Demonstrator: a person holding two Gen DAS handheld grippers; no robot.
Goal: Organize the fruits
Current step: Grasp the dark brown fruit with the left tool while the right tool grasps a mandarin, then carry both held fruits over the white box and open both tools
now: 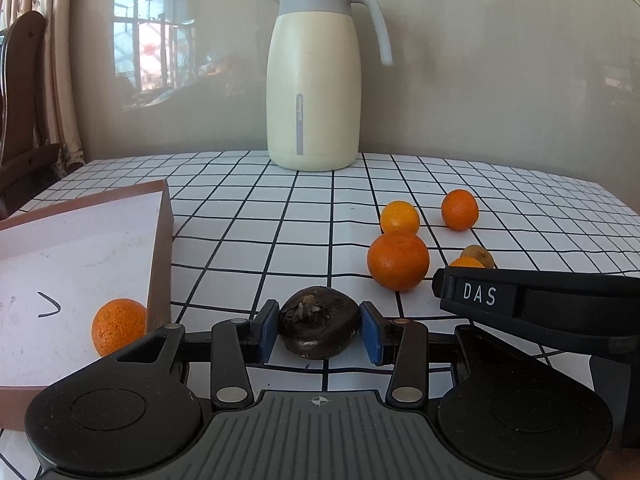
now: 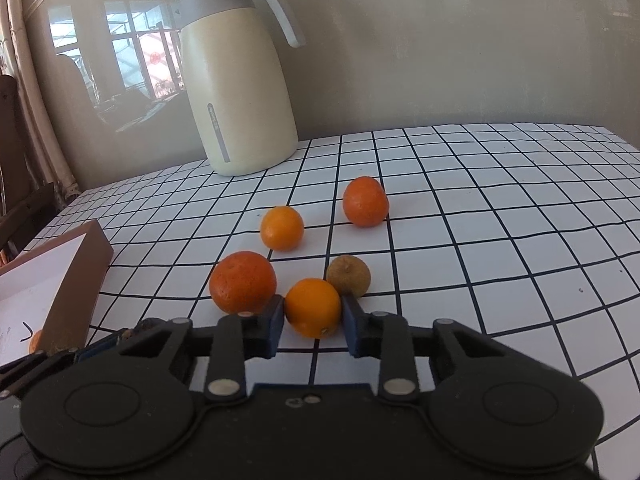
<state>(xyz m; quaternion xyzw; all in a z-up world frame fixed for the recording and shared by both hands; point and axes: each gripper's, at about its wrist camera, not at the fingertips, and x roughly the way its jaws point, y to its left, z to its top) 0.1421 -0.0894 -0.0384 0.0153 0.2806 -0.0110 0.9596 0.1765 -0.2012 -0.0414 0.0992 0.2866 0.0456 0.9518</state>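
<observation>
The dark brown fruit [image 1: 319,327] sits on the tabletop [image 1: 304,216] between the blue pads of the left claw [image 1: 319,330], which is clenched on it from both sides. The right claw [image 2: 313,318] likewise grips a small orange [image 2: 313,307] resting on the tabletop. At about ten o'clock from that orange, a bigger orange [image 2: 243,282] lies just beside the left pad; at one o'clock a brownish round fruit [image 2: 349,276] touches or nearly touches it. Two more oranges [image 2: 282,228] [image 2: 365,201] lie farther off at twelve. At nine o'clock from the dark fruit stands the box [image 1: 160,264], one orange [image 1: 118,326] already inside.

Lifting the small orange could nudge its close neighbours and send them rolling. The dark fruit looks lumpy and glossy, so it might slip from the pads. The two claws are close together and could collide on the way to the box.

The box's near part is cut off, and the jug [image 1: 314,76] behind plays no part.
</observation>
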